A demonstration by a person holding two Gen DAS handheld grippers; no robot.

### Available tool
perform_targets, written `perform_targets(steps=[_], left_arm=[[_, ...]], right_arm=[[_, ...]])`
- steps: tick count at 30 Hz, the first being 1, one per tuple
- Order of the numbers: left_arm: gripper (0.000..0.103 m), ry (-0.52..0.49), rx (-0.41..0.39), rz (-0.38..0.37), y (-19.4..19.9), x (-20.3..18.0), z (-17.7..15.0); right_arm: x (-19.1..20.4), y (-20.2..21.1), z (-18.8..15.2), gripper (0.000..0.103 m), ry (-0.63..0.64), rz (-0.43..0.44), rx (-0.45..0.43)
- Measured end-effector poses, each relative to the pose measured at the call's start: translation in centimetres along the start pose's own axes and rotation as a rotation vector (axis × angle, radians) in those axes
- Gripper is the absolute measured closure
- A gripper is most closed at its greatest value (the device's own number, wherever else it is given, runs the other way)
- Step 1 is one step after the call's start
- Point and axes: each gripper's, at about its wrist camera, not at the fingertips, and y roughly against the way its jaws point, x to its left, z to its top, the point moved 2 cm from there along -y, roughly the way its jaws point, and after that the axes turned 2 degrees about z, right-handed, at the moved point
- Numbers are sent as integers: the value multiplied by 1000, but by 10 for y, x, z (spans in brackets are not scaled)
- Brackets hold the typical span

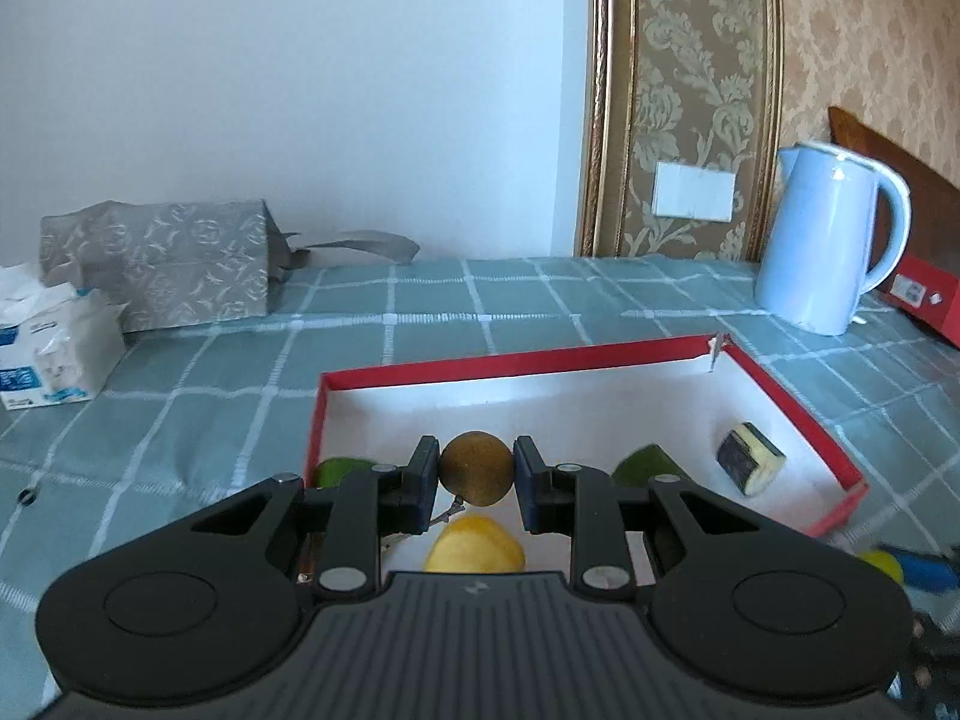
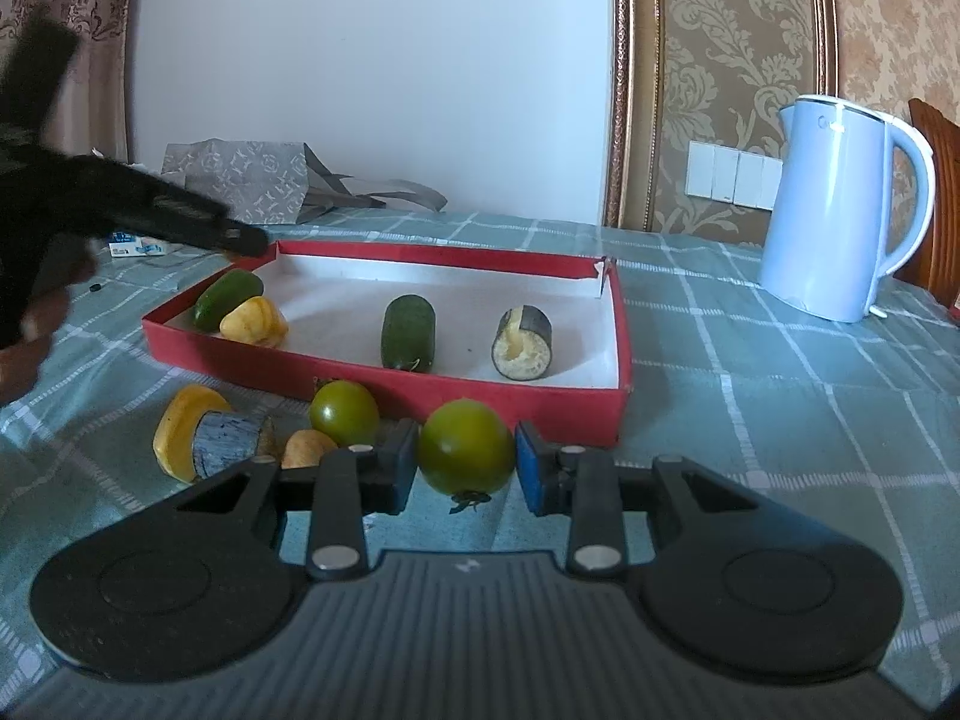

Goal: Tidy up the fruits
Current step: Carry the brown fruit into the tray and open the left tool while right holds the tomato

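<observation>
My left gripper [image 1: 476, 463] is shut on a small round brown fruit [image 1: 476, 480] and holds it above the near left part of a red box with a white inside [image 1: 510, 360]. Below it in the box lie a yellow fruit [image 1: 474, 547], two green pieces [image 1: 339, 471] [image 1: 645, 465] and an eggplant chunk [image 1: 750, 459]. My right gripper [image 2: 467, 450] is shut on a green tomato [image 2: 467, 441], just in front of the red box [image 2: 384, 375]. A second green tomato [image 2: 344, 412] lies on the cloth beside it.
A yellow piece [image 2: 177, 426], a bluish chunk [image 2: 228, 441] and a small tan piece [image 2: 306, 447] lie in front of the box. A pale blue kettle [image 2: 840, 210] stands at the right. At the back left are a grey bag [image 1: 162, 264] and a tissue pack [image 1: 51, 342]. The left gripper arm [image 2: 180, 216] and a hand [image 2: 30, 330] blur past.
</observation>
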Motion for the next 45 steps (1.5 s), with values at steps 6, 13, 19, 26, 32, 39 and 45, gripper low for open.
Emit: perform_targets(steps=[6,13,19,26,32,39,45], left_arm=[[77,-11,46,21,-36,-8,7],[77,-22,78,54,-64,-13,7],[77,-25,107,87,-78,-15,4],[71,-23,106,123,-80,-13,4],[36,-17,38,172,-71,-10,6],[35,10,30,169,-61,-6,4],[35,5,-10,187,-32,2,-8]], right_arm=[[-1,-1,0,71,3,0,1],[-2,-1,-1,71,-1,5,8],[-1,-2,-1,71,1,10,17],[0,-3,-2,71,0,10,18],[-1,-3,-1,71,-4,11,20],[-1,-4,-2,71,-9,10,21],[-2,-3,-2,71,-9,7,17]])
